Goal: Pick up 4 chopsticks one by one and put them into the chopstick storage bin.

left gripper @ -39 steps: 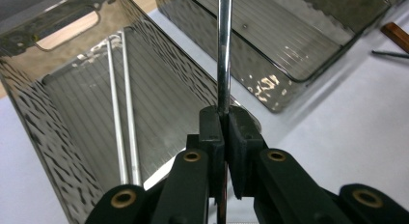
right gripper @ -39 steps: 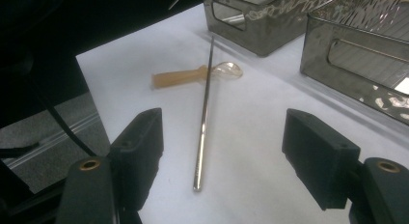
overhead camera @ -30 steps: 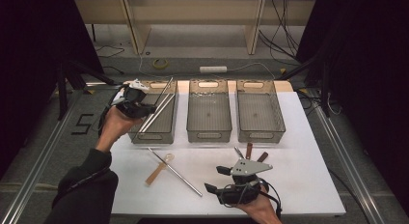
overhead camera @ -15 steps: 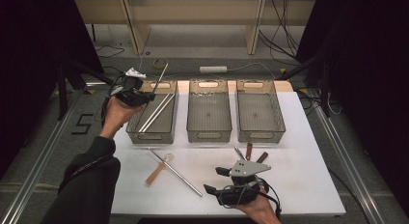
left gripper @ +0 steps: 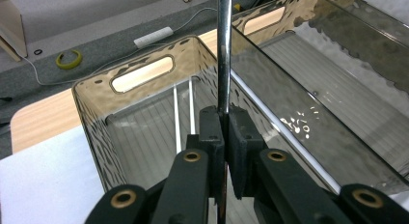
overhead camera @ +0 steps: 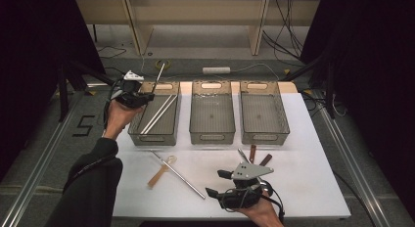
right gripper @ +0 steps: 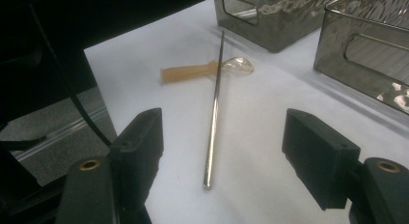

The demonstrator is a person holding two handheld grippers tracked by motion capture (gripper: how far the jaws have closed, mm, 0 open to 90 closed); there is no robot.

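Note:
My left gripper (overhead camera: 145,98) hovers at the far left corner of the left bin (overhead camera: 147,137), shut on a thin metal rod (overhead camera: 157,75) that slants up and away over the bin's far rim. Seen from the left gripper view, the pads (left gripper: 212,132) pinch the rod (left gripper: 223,50) above the bin (left gripper: 91,118), where two more rods (left gripper: 183,113) lie. My right gripper (overhead camera: 218,183) rests open near the table's front edge. In the right gripper view its jaws (right gripper: 226,151) frame another metal rod (right gripper: 214,113) lying across an amber-handled spoon (right gripper: 193,71).
The middle bin (overhead camera: 212,137) and the right bin (overhead camera: 264,137) stand in a row beside the left one. Two brown-handled utensils (overhead camera: 259,156) lie in front of the right bin. The loose rod (overhead camera: 178,174) and spoon (overhead camera: 159,175) lie on the white table.
My left hand has carried the held rod away from me toward the far end of the left bin, and the rod now stands steeper. The right gripper has stayed still.

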